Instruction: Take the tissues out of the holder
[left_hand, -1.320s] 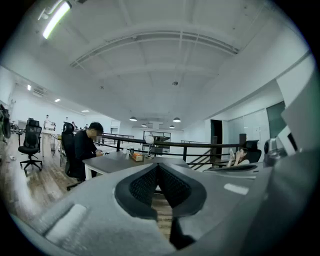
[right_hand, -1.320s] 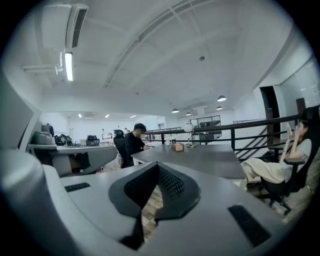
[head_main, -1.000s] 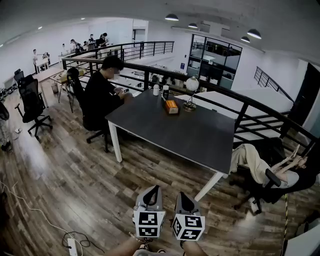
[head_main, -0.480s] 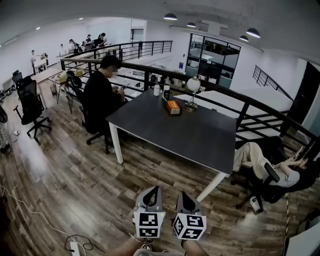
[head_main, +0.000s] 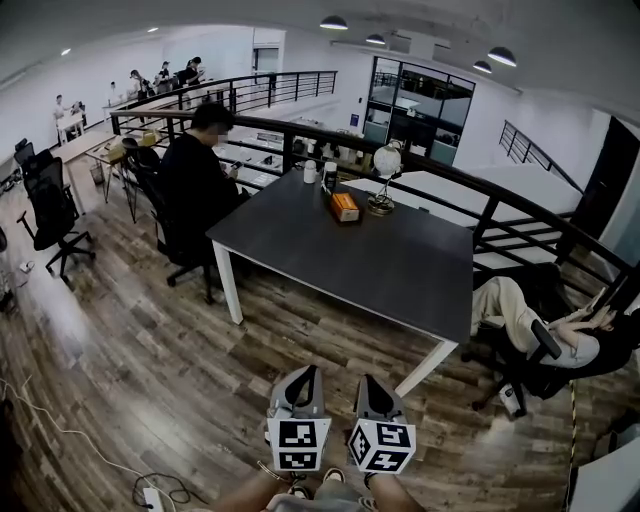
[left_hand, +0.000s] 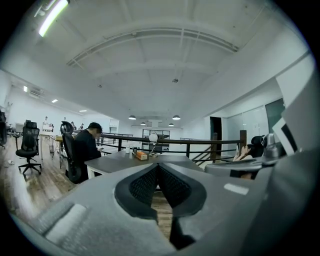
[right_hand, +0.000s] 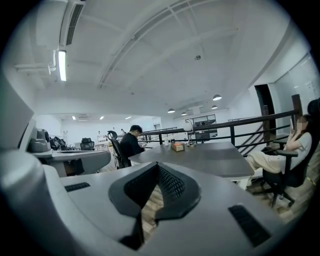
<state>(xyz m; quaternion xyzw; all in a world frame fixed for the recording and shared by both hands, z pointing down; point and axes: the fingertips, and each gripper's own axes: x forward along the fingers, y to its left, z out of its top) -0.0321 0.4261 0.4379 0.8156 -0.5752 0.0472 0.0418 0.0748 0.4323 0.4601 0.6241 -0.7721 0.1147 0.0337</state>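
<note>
Two grippers; one table; one tissue holder; one globe; two seated people.

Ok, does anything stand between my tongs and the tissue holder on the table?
Nothing visible does. The left tongs and right tongs are shut, empty, over wood floor. The tissue holder sits near the far edge of the table beside a globe lamp; only open floor and bare tabletop lie between.

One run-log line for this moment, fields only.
left gripper: shut, empty | right gripper: shut, empty | tissue holder: on table, far end, untouched | stage: grippers short of table
</note>
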